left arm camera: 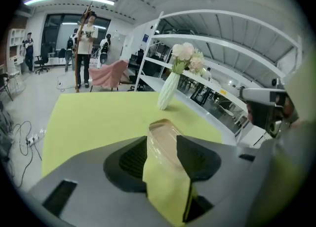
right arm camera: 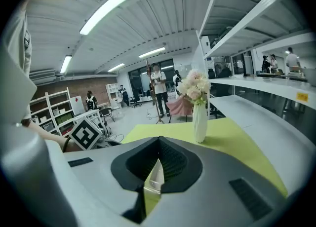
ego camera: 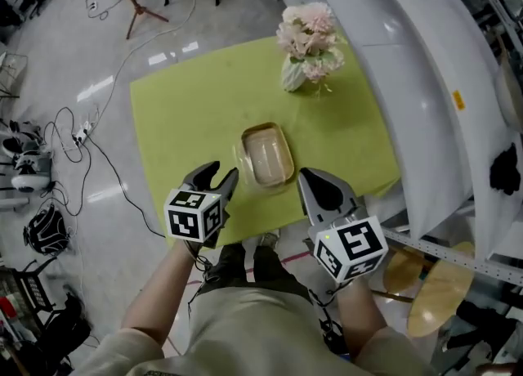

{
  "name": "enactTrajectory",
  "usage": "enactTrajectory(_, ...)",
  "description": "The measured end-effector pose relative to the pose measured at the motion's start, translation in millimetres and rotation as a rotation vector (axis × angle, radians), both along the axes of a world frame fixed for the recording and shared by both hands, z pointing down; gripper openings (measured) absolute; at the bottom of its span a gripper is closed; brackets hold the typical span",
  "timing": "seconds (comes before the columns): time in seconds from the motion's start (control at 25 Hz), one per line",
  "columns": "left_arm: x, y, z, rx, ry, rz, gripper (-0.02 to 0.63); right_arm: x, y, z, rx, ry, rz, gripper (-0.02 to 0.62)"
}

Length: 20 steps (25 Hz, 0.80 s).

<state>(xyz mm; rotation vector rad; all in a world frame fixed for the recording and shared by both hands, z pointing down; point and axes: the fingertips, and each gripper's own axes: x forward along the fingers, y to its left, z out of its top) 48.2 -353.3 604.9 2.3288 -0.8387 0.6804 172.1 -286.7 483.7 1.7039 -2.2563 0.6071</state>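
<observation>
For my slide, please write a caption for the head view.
Left hand-held gripper, open, and right hand-held gripper, shut, flank a clear box on a green table near a vase.

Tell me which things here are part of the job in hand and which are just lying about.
In hand:
clear container, on the green table
left gripper, jaws apart, beside the container
right gripper, jaws together, near its other side

Lying about:
vase of flowers
floor cables
white shelving
</observation>
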Motion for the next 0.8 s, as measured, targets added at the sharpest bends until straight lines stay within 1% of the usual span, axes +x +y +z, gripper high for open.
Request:
enactTrajectory(0.12,0.2,12.6,29.6,-0.084,-0.003,0.000,0.198,-3.8,6.8,19.5,-0.051,-0.011,0.002,0.006)
enactTrajectory(0.24,6.5,18.4,55.6,-0.164,0.023,0.001,0.236,-2.8,6.8,36.5,-0.080,-0.012,0.012,0.006)
enactTrajectory(0.36,11.7,24.8,76.0,-0.231,0.040,0.005,0.239,-3.4,4.9,47.2,-0.095,-0.017,0.021,0.006)
enactTrajectory(0.48,16.1,27.5,86.2,-0.285,0.064,-0.003,0.234,-5.6,3.1,53.2,-0.103,-0.025,0.026,0.006)
enactTrajectory(0.6,20.5,28.0,86.4,-0.308,0.087,0.006,0.178,-6.7,3.0,56.5,-0.111,-0.031,0.034,0.006)
enactTrajectory(0.68,24.1,29.2,83.9,-0.309,0.097,0.033,0.119,-6.9,2.6,56.3,-0.111,-0.031,0.040,0.006)
enactTrajectory(0.72,24.7,29.3,82.5,-0.309,0.101,0.039,0.101,-6.9,2.7,55.7,-0.110,-0.030,0.043,0.006)
enactTrajectory(0.76,24.6,29.0,80.8,-0.309,0.105,0.039,0.063,-7.0,3.0,54.8,-0.109,-0.029,0.045,0.006)
enactTrajectory(0.8,24.3,28.5,78.4,-0.309,0.113,0.036,0.042,-6.9,3.4,53.4,-0.107,-0.028,0.047,0.006)
